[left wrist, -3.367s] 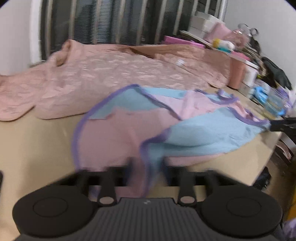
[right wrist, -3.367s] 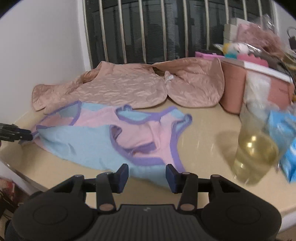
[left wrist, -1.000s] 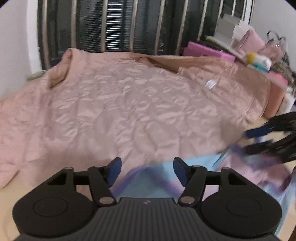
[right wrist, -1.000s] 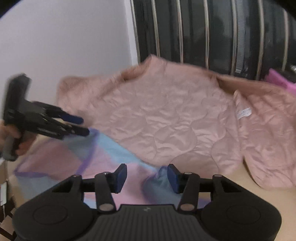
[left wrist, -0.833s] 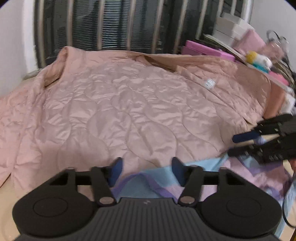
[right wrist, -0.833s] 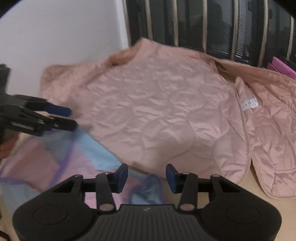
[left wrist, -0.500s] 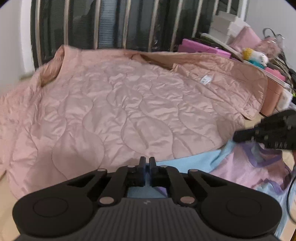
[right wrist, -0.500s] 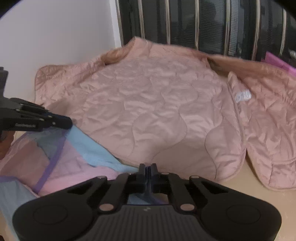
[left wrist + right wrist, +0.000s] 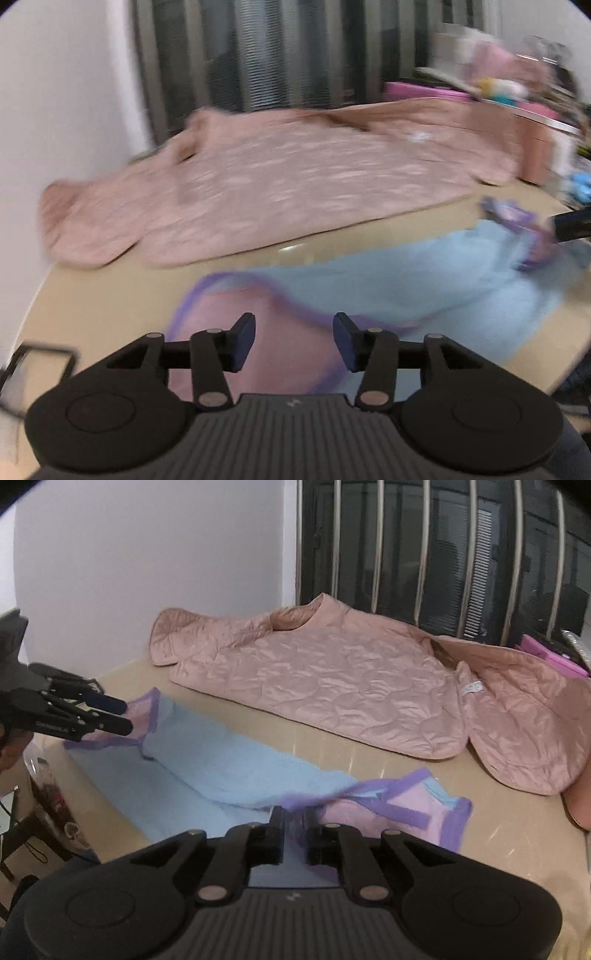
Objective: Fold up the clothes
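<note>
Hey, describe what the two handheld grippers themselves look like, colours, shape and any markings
Both are matte black plastic. The left gripper has a ribbed centre panel bearing a small pale logo, a round disc at each side, linkage arms with silver-grey pivot pins, and dark blue pads on its jaws. The right gripper shares the same ribbed body, discs and pins. No cables or sleeves are clearly visible.

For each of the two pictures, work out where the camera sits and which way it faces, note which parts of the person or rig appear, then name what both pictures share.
Left wrist: sits on the left gripper, facing down across the beige table at the blue-and-pink garment; its opening jaws show, nothing pinched.
Right wrist: sits on the right gripper, facing the wall and barred window; its nearly closed jaws hold garment fabric, starting to open; the left gripper shows at left.
Shared: garment, pink quilted jacket, table.
</note>
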Tool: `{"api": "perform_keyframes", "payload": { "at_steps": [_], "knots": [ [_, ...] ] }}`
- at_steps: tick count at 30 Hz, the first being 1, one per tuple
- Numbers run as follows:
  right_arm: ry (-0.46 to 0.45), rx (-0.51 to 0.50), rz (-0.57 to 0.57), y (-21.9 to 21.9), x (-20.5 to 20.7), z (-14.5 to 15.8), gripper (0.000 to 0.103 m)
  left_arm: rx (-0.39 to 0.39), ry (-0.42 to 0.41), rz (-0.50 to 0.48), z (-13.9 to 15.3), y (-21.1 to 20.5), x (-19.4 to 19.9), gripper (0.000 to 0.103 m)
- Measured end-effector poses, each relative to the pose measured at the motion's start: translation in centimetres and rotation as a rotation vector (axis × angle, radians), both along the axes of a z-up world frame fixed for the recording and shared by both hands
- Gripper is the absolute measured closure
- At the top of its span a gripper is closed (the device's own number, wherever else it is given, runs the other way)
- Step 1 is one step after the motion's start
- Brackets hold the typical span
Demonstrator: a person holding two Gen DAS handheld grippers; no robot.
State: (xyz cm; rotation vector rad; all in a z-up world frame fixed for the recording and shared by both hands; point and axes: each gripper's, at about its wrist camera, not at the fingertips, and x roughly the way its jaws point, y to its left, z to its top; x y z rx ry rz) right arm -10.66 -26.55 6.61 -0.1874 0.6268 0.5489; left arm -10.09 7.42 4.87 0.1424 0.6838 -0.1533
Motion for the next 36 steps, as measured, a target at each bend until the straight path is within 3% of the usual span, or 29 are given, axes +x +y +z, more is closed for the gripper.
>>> {"api": "perform_keyframes", "payload": {
  "at_steps": [1, 5, 8, 13, 14, 15, 18, 19, 20, 24, 28, 32, 36],
  "knots": [
    [-0.015, 0.004, -0.029, -0.4, 0.1, 0.3, 0.088, -0.008, 0.013, 0.044, -0.1, 0.8, 0.5, 0.053],
    [-0.023, 0.023, -0.212, -2.8, 2.8, 0.9, 0.085, -0.221, 0.081, 0.09, -0.4, 3.6, 4.2, 0.053],
    [0.012, 0.085, -0.309, -4.6, 5.1, 0.5, 0.084, -0.328, 0.111, 0.122, -0.7, 4.6, 6.4, 0.053],
    [0.098, 0.088, -0.319, -3.3, 9.1, -0.7, 0.075, -0.362, 0.119, 0.118, -1.4, 4.4, 7.3, 0.055],
    [0.116, 0.088, -0.32, -3.0, 9.8, -0.9, 0.075, -0.344, 0.119, 0.119, -1.6, 3.9, 7.4, 0.073],
    [0.149, 0.093, -0.313, -2.6, 11.0, -1.3, 0.075, -0.321, 0.116, 0.114, -1.7, 3.5, 7.4, 0.1],
    [0.184, 0.023, -0.362, -1.6, 13.3, -3.0, 0.077, -0.302, 0.091, 0.083, -1.6, 2.9, 6.5, 0.102],
    [0.189, -0.011, -0.386, -1.3, 14.0, -3.5, 0.083, -0.297, 0.077, 0.087, -1.4, 3.0, 5.7, 0.102],
    [0.173, -0.01, -0.39, -1.4, 13.7, -3.5, 0.1, -0.291, 0.063, 0.092, -1.3, 3.1, 5.0, 0.102],
    [0.092, 0.016, -0.396, -2.0, 12.1, -3.0, 0.101, -0.254, 0.038, 0.105, -0.9, 3.4, 2.5, 0.102],
    [-0.12, 0.105, -0.406, -4.0, 4.6, 0.3, 0.101, -0.24, 0.028, 0.09, -0.5, 2.8, 1.4, 0.102],
    [-0.14, 0.141, -0.451, -5.7, -2.3, -1.3, 0.101, -0.193, 0.041, 0.066, -0.8, 1.6, 1.2, 0.101],
    [-0.103, 0.147, -0.507, -6.9, -5.7, -4.6, 0.101, -0.239, 0.057, 0.127, -1.6, 2.8, 1.0, 0.095]
  ]
}}
